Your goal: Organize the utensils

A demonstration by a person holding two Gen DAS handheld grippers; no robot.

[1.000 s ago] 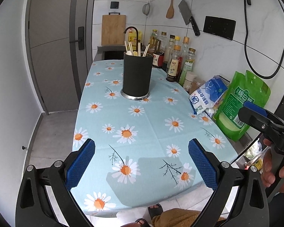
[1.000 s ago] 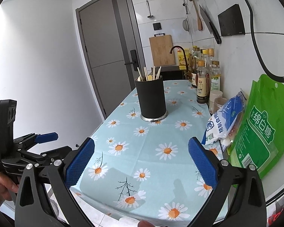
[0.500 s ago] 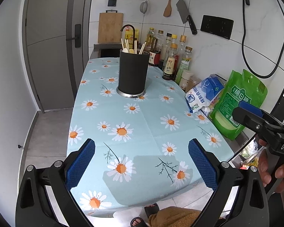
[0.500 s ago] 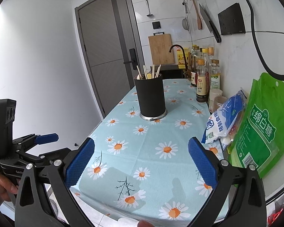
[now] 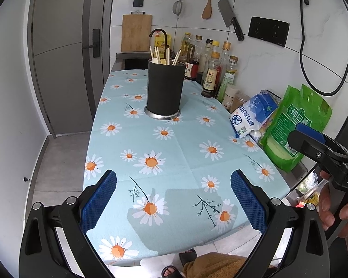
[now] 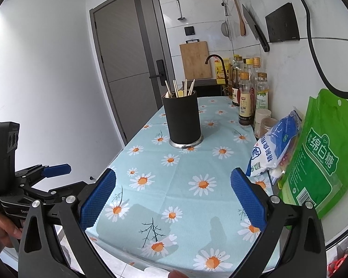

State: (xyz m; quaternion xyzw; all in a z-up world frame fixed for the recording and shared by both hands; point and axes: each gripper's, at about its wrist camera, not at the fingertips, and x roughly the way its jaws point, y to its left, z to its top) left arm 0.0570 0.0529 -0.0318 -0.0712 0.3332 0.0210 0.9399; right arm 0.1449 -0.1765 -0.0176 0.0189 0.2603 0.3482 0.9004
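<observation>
Black matte holder (image 5: 163, 88) is the landmark here, standing upright on the daisy-print table (image 5: 178, 162) with a shiny metal ring at its base. The utensils (image 5: 164, 55) are already in it: pale wooden chopsticks plus what looks like a small wooden spoon head, all poking out the top and fanning a bit. I can't see any loose utensils lying on the cloth on the near side of the holder.

Both claws hang at the table's near edge, well short of the holder. Left claw (image 5: 172, 201) has its blue pads spread wide with nothing between them, and the right claw (image 6: 172, 200) is the same, wide apart and empty. From the left camera you can see the right claw off to the holder's right, in front of the green bag (image 5: 297, 125) and the blue-and-white bag (image 5: 252, 115). Bottles (image 5: 217, 69) line the wall just right of the holder.

Handling guess: the sticks should be light, stiff and thin, so they could roll or twist between flat pads. I'd pinch one on the exposed upper part, just above the holder's rim, and pull straight up. The holder looks tall and may tip if a stick drags against its side, so steadying it with the other claw around its body seems smart.
</observation>
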